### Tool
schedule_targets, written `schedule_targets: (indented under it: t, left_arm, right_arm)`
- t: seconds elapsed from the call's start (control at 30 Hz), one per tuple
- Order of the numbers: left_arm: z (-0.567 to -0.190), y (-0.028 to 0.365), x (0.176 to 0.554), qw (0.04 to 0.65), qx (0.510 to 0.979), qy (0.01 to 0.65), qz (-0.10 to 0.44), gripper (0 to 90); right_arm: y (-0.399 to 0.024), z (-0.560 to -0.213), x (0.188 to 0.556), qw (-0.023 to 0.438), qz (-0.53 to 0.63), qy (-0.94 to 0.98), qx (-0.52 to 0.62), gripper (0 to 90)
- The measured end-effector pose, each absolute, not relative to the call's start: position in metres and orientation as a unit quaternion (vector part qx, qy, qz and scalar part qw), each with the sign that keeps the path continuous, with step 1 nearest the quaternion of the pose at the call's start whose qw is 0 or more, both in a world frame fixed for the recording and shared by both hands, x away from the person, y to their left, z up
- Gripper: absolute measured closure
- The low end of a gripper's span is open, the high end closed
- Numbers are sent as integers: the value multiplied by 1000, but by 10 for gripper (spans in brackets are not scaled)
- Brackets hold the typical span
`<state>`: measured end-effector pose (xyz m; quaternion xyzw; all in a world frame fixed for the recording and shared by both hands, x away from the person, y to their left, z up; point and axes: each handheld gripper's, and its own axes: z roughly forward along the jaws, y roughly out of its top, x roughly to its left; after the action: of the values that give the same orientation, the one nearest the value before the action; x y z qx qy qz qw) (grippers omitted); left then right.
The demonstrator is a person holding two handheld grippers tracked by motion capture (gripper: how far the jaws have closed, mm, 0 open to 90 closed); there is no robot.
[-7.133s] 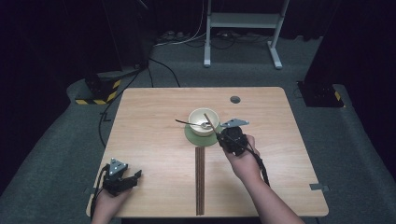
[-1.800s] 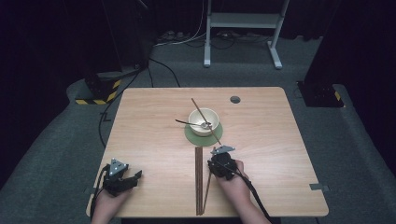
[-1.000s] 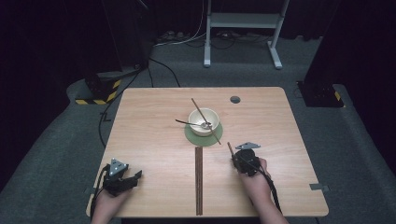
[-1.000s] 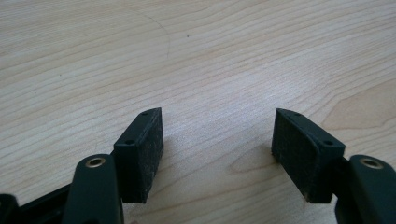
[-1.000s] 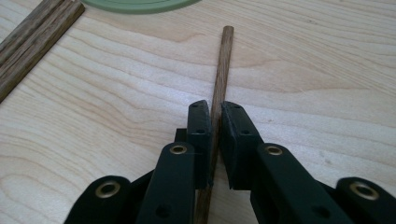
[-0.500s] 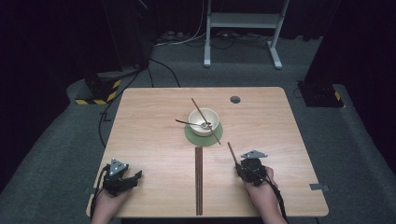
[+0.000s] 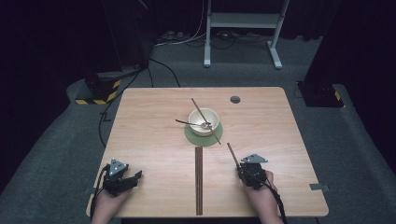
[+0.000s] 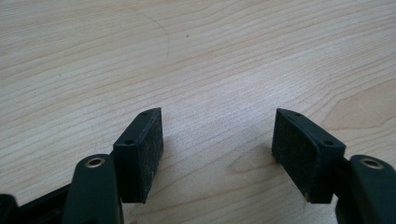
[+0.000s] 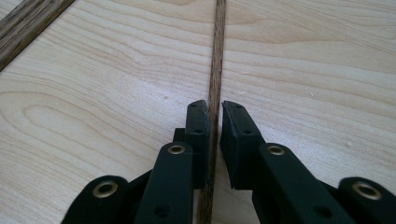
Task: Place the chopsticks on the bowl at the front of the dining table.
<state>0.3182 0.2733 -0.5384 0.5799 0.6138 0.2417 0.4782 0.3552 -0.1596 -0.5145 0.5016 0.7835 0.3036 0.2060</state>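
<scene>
Near the table's (image 7: 154,116) front edge, right of the dark inlay strip (image 7: 199,179), right gripper (image 7: 243,166) has its jaws clamped on a brown chopstick (image 7: 232,154); the stick runs up-left from the jaws toward the bowl (image 7: 203,121). Right gripper view: chopstick (image 9: 215,60) pinched between both pads, lying over the wood. Bowl sits on a green mat (image 7: 191,136) beyond the strip's far end, with a second chopstick (image 7: 205,120) laid across it and a spoon (image 7: 192,124) inside. Left of the strip, left gripper (image 8: 217,149) rests low over bare wood, jaws wide apart, holding nothing.
</scene>
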Motion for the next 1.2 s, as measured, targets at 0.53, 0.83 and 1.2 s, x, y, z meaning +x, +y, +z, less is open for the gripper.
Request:
schedule_targets:
  t: [0.53,0.83,1.2]
  left_arm:
    - [-538,274,318,480,581,613,239,339]
    - [-538,274,318,478,582,613,239,340]
    - [-538,274,318,477,583,612,240,340]
  right_arm:
    - [-159,-519,350,229,314,773,501,836]
    - [-159,-513,357,202,298,783,508,843]
    - [-160,-486,362,218,319,781,491,844]
